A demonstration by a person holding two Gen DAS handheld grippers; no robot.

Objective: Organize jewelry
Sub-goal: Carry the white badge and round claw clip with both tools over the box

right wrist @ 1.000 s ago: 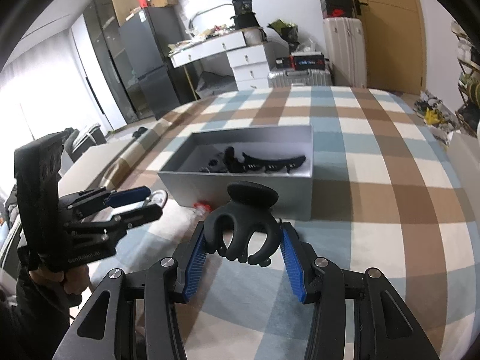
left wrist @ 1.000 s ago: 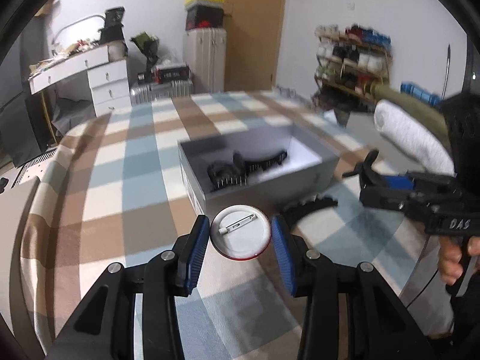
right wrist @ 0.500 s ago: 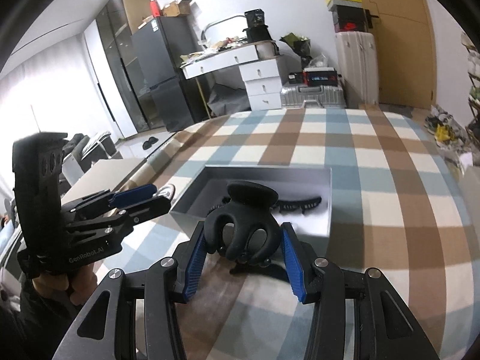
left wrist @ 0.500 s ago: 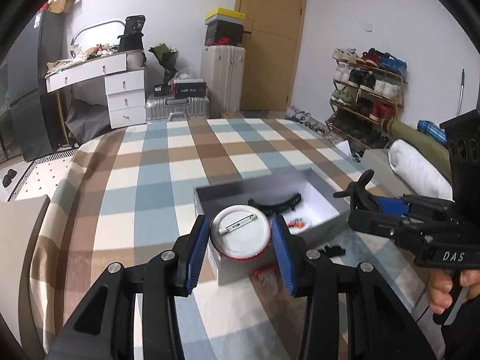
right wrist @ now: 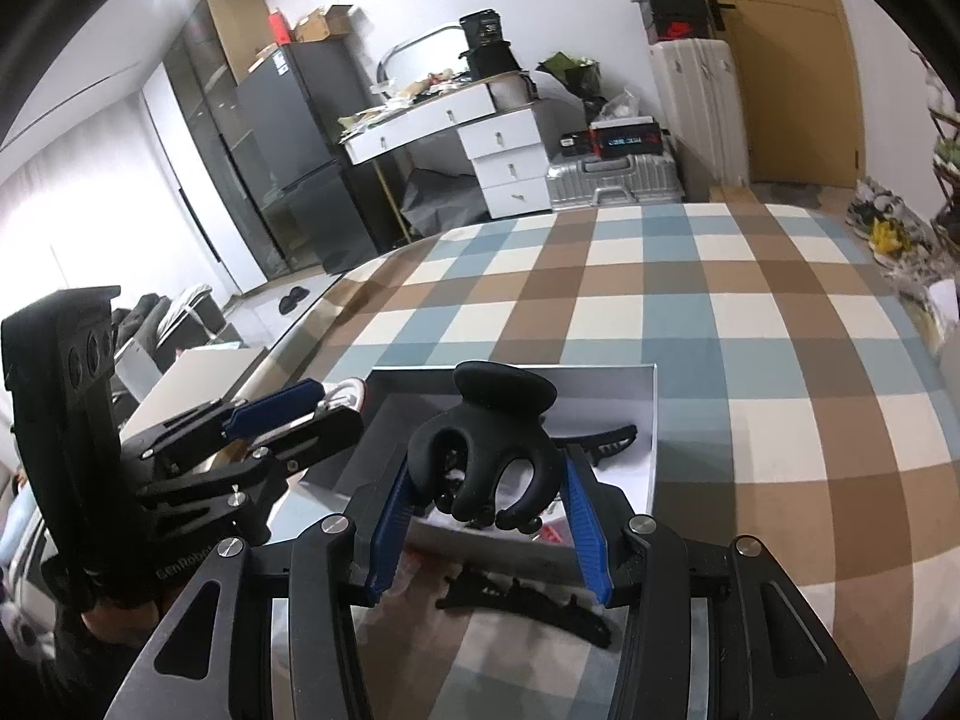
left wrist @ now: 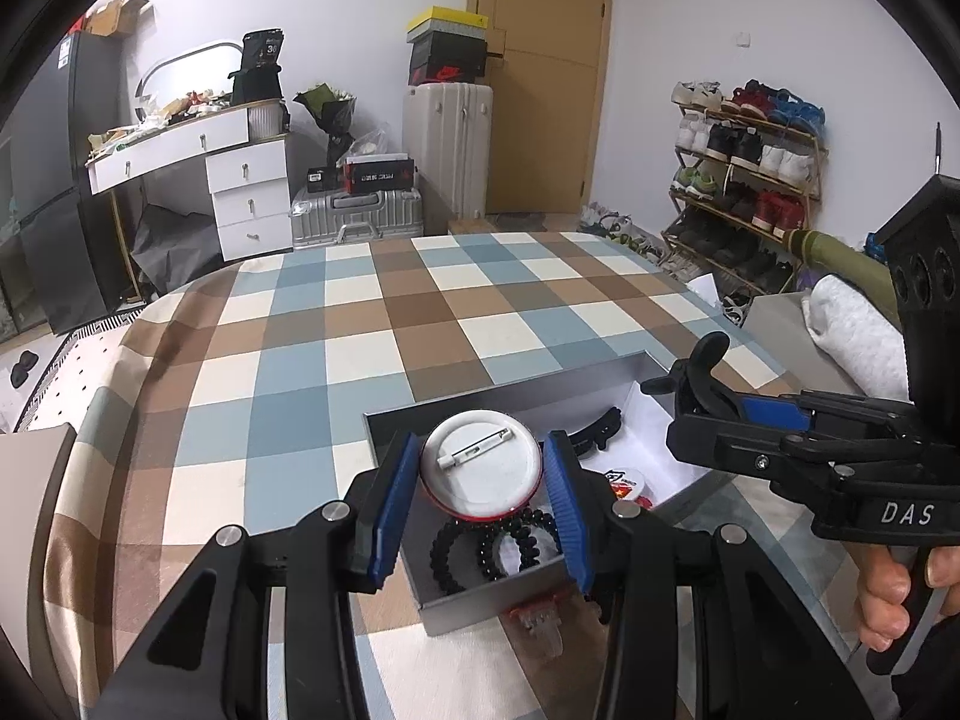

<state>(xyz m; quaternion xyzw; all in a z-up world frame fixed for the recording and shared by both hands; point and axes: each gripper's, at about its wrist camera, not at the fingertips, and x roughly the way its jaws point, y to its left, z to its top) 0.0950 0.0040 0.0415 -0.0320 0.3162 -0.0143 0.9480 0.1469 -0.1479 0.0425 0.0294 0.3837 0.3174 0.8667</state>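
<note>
My left gripper (left wrist: 480,480) is shut on a round pin badge (left wrist: 480,468), its white back and pin facing me, held over the near left corner of the open grey box (left wrist: 396,426). Black bead bracelets (left wrist: 492,546), a long black hair clip (left wrist: 591,435) and a red-printed badge (left wrist: 624,483) lie inside the box. My right gripper (right wrist: 486,480) is shut on a black claw clip (right wrist: 486,450) above the box (right wrist: 653,420). The left gripper (right wrist: 282,414) shows beside it with the badge (right wrist: 345,393).
The box stands on a checked tablecloth (left wrist: 360,330). Outside the box's near wall lie a red and clear clip (left wrist: 537,624) and a black toothed clip (right wrist: 528,600). A hand (left wrist: 888,594) grips the right tool. Drawers, suitcases and a shoe rack line the walls.
Both grippers have travelled forward over the table, each keeping its item. The box, earlier ahead of them, now lies right under the fingertips.
</note>
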